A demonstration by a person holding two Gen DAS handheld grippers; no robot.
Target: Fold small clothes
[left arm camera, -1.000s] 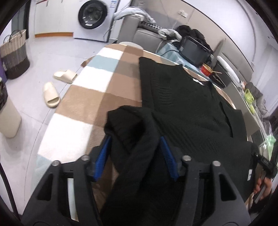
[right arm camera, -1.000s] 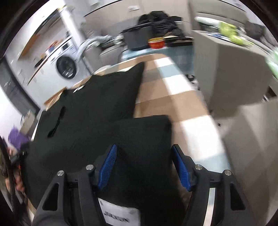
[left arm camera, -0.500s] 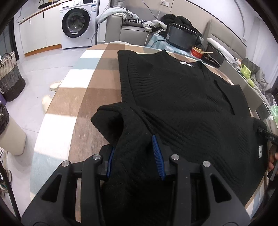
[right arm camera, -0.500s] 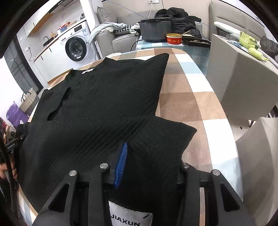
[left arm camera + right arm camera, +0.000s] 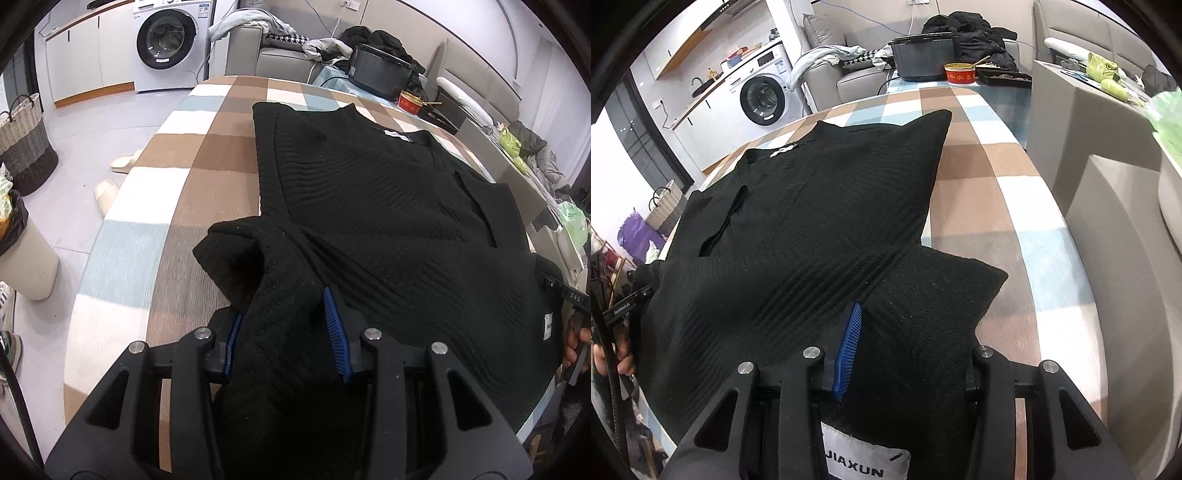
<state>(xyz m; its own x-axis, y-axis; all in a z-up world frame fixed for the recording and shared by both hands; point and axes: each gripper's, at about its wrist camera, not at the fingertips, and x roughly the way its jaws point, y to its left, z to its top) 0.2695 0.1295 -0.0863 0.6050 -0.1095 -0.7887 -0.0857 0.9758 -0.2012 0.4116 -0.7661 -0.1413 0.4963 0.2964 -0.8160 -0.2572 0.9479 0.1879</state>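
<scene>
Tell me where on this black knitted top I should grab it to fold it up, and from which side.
Grip the black knitted top at its two near hem corners, coming in from the near table edge. The hem lies nearest and its corners bunch up off the checked tablecloth. The left gripper and right gripper are already clamped there.

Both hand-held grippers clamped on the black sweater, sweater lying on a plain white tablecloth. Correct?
Not quite. The left hand-held gripper and right hand-held gripper do clamp the black sweater, but the tablecloth is checked in brown, white and pale blue, not plain white. Both wrist views show it.
</scene>
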